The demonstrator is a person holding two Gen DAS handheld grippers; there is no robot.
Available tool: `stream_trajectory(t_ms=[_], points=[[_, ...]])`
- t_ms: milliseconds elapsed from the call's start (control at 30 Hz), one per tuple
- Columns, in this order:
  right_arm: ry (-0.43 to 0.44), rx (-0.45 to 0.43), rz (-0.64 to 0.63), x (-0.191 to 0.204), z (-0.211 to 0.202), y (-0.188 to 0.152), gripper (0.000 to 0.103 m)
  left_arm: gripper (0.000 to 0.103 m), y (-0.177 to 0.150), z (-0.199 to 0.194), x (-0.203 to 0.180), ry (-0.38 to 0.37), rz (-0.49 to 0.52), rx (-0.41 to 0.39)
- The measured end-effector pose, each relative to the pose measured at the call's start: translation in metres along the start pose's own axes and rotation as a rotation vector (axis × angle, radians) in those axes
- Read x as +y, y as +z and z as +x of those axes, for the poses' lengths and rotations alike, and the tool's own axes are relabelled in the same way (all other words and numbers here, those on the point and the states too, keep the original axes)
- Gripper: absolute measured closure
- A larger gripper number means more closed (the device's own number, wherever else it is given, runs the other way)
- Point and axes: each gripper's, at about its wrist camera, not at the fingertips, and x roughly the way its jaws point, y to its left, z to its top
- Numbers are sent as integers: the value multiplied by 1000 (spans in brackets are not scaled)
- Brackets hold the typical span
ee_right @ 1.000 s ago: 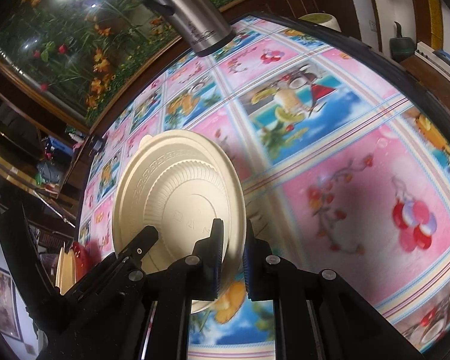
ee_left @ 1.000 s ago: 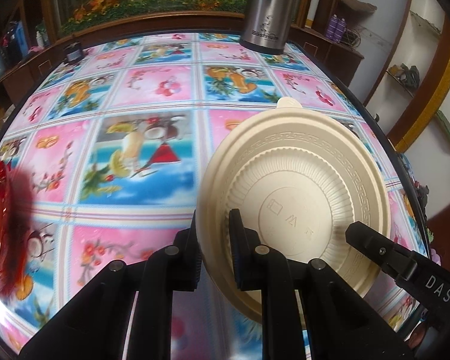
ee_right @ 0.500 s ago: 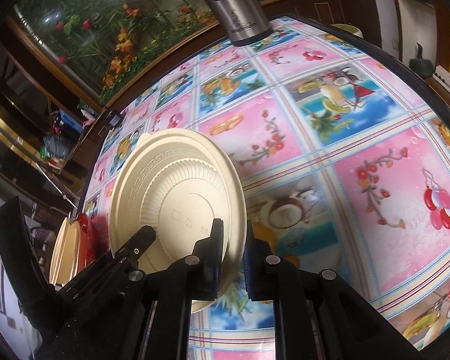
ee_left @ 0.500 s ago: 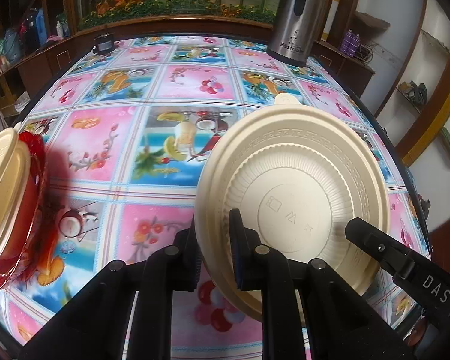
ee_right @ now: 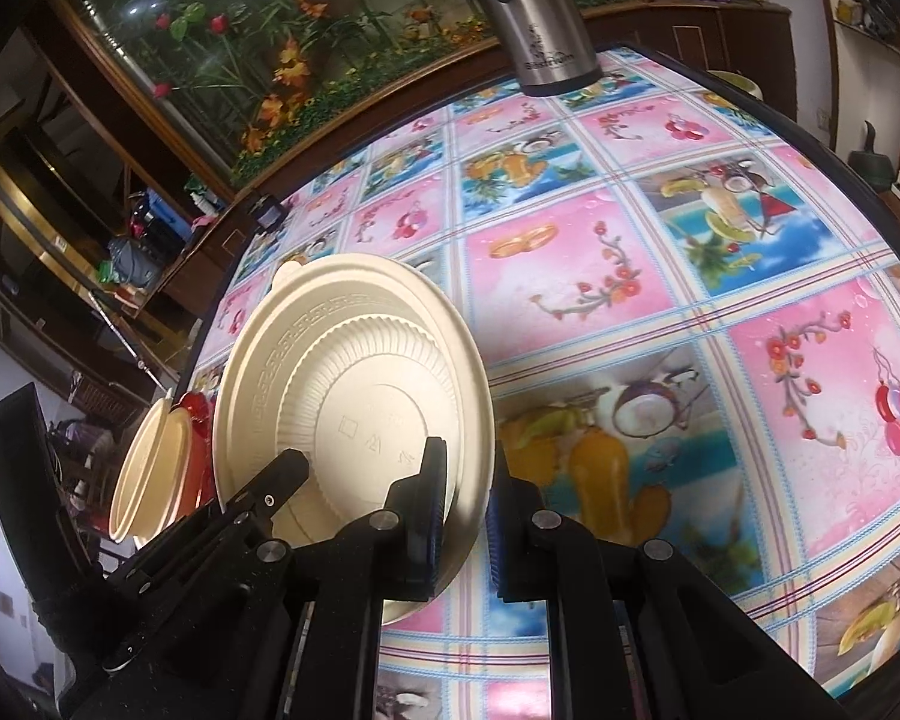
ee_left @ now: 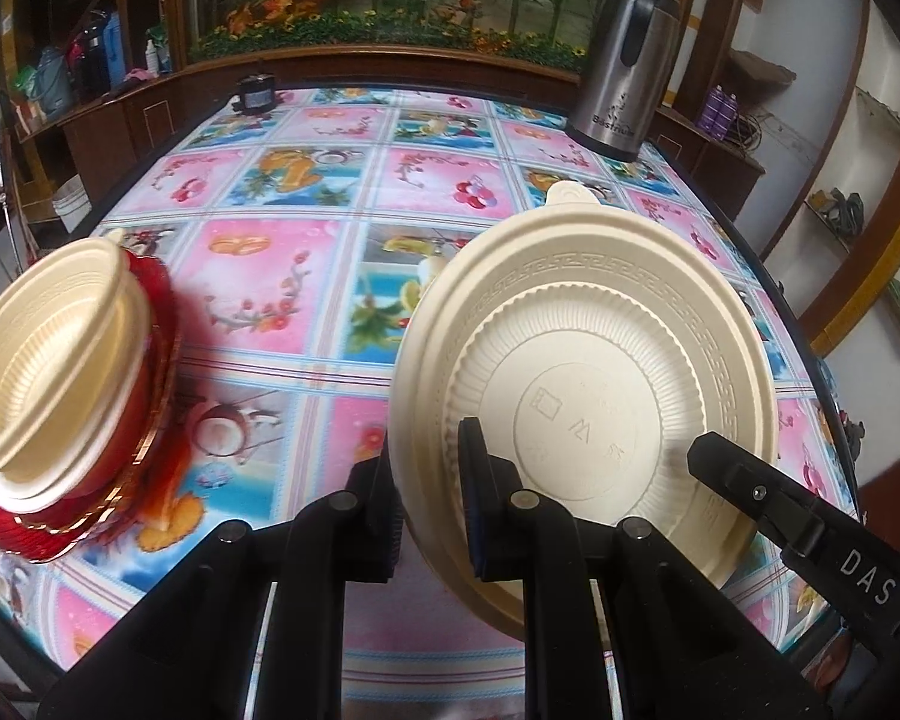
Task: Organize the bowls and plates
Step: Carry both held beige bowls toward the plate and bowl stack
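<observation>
A cream plastic plate (ee_left: 582, 372) is held upright above the table, its underside facing both cameras. My left gripper (ee_left: 429, 498) is shut on its rim. My right gripper (ee_right: 465, 516) is shut on the same plate (ee_right: 354, 396) from the other side. To the left stands a stack of cream bowls (ee_left: 48, 354) on red plates (ee_left: 150, 384), tilted in view. The stack also shows in the right wrist view (ee_right: 150, 468), behind the held plate.
A steel thermos jug (ee_left: 621, 60) stands at the far right of the table (ee_left: 306, 276), which has a pink and blue fruit-print cloth. A small dark object (ee_left: 257, 95) sits at the far edge. Wooden cabinets and shelves surround the table.
Both grippers have carried the plate leftwards towards the stack. The cream bowls on red plates have come into view at the left and grown larger.
</observation>
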Motion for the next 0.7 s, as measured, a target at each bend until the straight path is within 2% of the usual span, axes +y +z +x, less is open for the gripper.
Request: stream_trajectory(t_ms=[700], points=[[65, -14, -134, 67, -6, -2, 91, 89, 7, -42, 52, 50, -78, -90]])
